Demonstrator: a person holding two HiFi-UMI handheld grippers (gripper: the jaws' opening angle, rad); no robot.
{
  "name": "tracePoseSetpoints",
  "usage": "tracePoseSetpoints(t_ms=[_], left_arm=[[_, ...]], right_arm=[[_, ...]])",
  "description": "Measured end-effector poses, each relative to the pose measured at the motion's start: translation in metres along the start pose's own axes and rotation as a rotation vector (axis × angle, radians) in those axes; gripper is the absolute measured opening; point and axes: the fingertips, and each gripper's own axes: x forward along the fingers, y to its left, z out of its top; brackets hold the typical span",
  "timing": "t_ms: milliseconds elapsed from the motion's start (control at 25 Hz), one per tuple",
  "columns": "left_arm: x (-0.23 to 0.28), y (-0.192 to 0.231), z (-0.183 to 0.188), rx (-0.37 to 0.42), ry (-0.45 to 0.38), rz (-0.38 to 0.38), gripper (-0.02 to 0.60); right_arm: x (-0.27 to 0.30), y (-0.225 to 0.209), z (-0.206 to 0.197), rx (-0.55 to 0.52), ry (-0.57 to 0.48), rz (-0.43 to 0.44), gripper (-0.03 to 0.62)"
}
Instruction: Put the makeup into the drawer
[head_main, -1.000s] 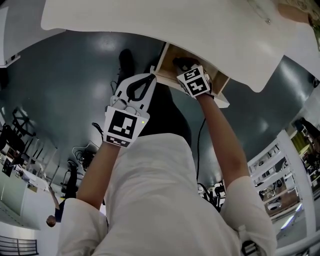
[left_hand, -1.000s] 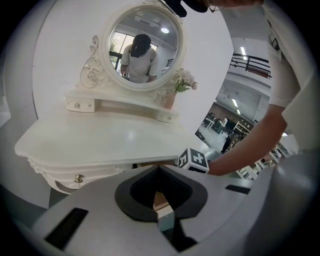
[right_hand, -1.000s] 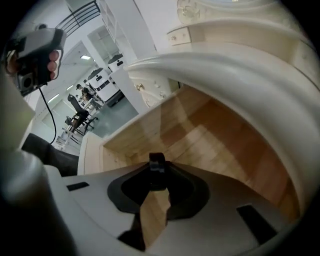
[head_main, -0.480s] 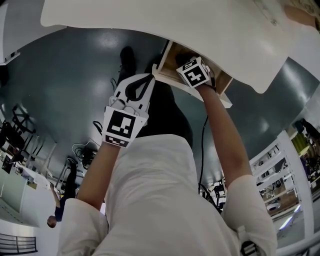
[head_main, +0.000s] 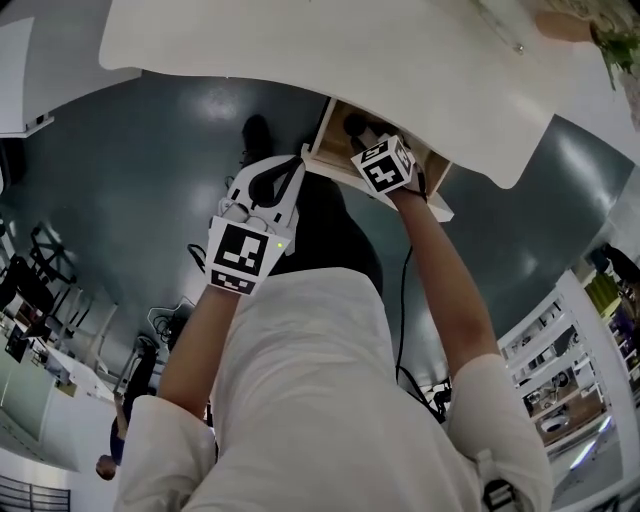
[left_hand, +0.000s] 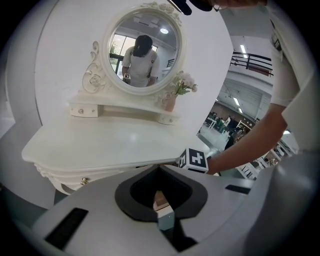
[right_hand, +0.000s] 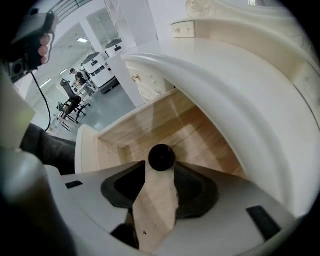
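Makeup, round, glossy black (seen end-on), in wooden drawer

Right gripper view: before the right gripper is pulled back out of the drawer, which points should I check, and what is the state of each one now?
1. Drawer pulled open: ok.
2. Makeup inside the drawer's walls: ok.
3. Right gripper has let go: ok. Its jaws have just been opening and stand apart, with the makeup between their tips.
4. Makeup resting steady on the drawer floor: cannot tell, as it is seen only from above.
5. Left gripper out of the right gripper's way: ok. Its jaws are together, and it is off to the side at the drawer's corner.
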Motion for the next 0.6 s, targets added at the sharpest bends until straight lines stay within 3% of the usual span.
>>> tracePoseSetpoints(t_ms=[200,320,600], left_arm=[[-0.012,-0.002,0.009,0.016,-0.013,0.005,0.017],[-0.028,0.006,0.016,0.003,-0.028,0.033,0.017],[-0.065,0.010,0.037,0.017,-0.073,0.067,0.017]], right_arm=[[-0.035,0.012,0.006,-0.006,-0.067,0.010,0.180],[-0.069,0.017,0.019,-0.027,-0.141,-0.016,0.118],[-0.143,0.022,0.043,0.011,-0.299,-0.079,0.058]])
